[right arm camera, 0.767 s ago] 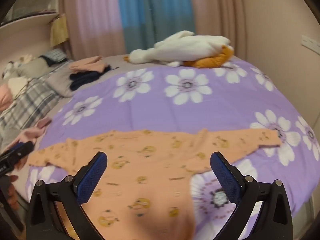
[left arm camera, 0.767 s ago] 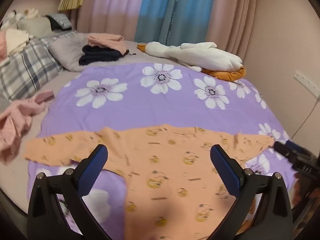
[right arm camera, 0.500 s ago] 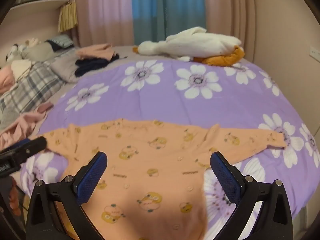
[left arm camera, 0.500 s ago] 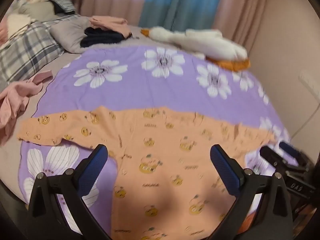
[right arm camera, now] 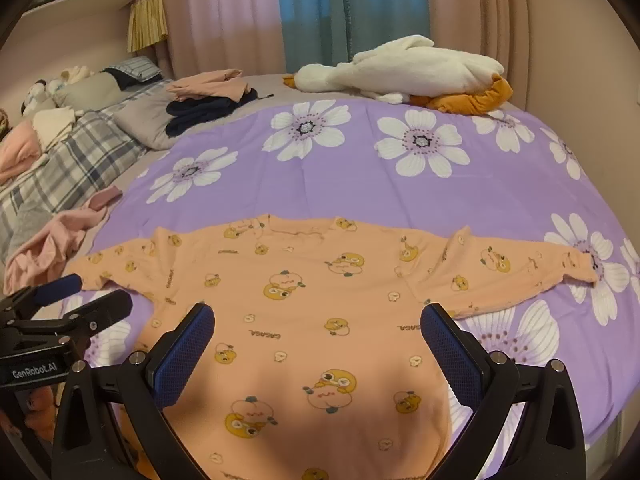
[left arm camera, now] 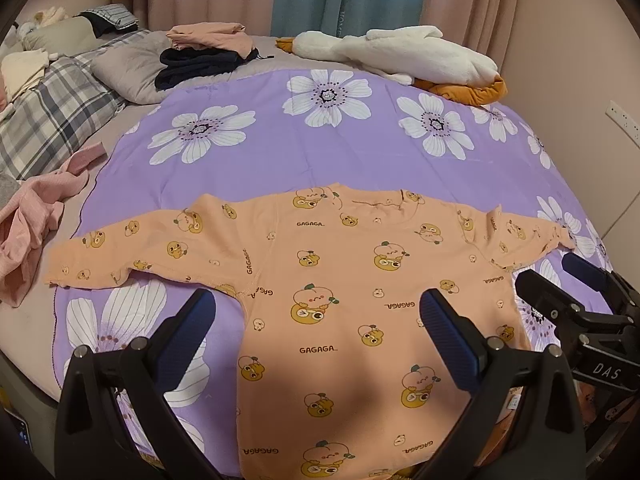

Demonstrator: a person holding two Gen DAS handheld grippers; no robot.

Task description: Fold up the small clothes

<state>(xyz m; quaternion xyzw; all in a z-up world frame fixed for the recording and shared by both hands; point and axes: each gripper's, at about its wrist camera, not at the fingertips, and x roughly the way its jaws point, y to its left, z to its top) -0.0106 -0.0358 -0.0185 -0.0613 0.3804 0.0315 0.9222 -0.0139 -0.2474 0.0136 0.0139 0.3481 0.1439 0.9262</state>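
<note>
A small orange long-sleeved top with a cartoon print lies flat on the purple flowered sheet, both sleeves spread out sideways. It also shows in the right wrist view. My left gripper is open and empty, hovering over the top's body near its left armpit. My right gripper is open and empty over the body, nearer the right sleeve. The right gripper also shows at the right edge of the left wrist view. The left gripper shows at the left edge of the right wrist view.
A crumpled pink garment lies at the sheet's left edge. Folded pink and navy clothes sit on a grey pillow at the back. A white plush goose lies at the back right. Plaid bedding is at the left.
Both grippers have moved forward and lower over the orange top, which now fills more of both views. Both grippers stay open. The top has not moved.
</note>
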